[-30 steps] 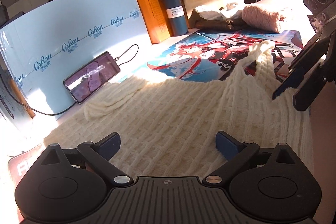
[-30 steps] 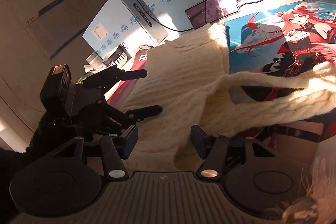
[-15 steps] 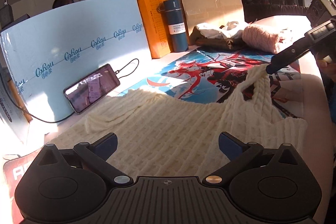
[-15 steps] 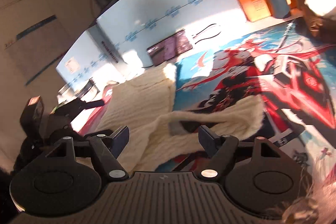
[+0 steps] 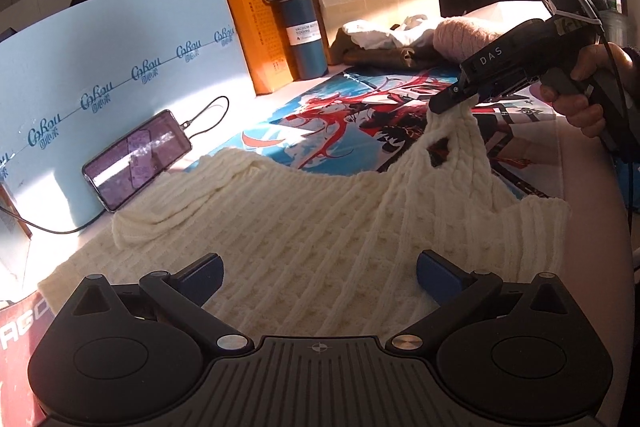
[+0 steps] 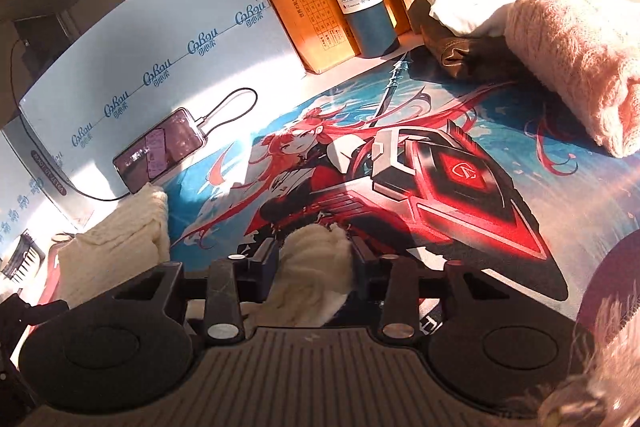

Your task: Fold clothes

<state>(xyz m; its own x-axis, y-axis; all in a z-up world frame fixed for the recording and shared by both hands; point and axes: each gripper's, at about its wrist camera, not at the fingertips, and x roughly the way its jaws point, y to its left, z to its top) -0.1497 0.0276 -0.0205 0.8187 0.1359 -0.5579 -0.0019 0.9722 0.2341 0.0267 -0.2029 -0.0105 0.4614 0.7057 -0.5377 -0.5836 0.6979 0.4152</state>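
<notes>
A cream knit sweater (image 5: 304,227) lies spread on the table in the left wrist view, partly over a printed anime mat (image 5: 360,107). My left gripper (image 5: 320,269) hovers open just above its near part, with nothing between its fingers. At the upper right, my right gripper (image 5: 446,103) pinches a narrow strip of the knit and holds it up off the mat. In the right wrist view, the right gripper (image 6: 314,257) has its jaws closing, with a bunch of cream knit (image 6: 316,247) pressed between the pads.
A phone (image 5: 138,157) on a cable leans against a light blue box (image 5: 120,67). Behind stand an orange box (image 5: 256,27), a blue vacuum bottle (image 5: 302,27) and a cardboard box. A pink knit (image 6: 572,67) and other clothes lie at the back right.
My right gripper swung from beside the sweater toward the mat, opened, then closed on the knit strip and lifted it. The left gripper stayed open and about still.
</notes>
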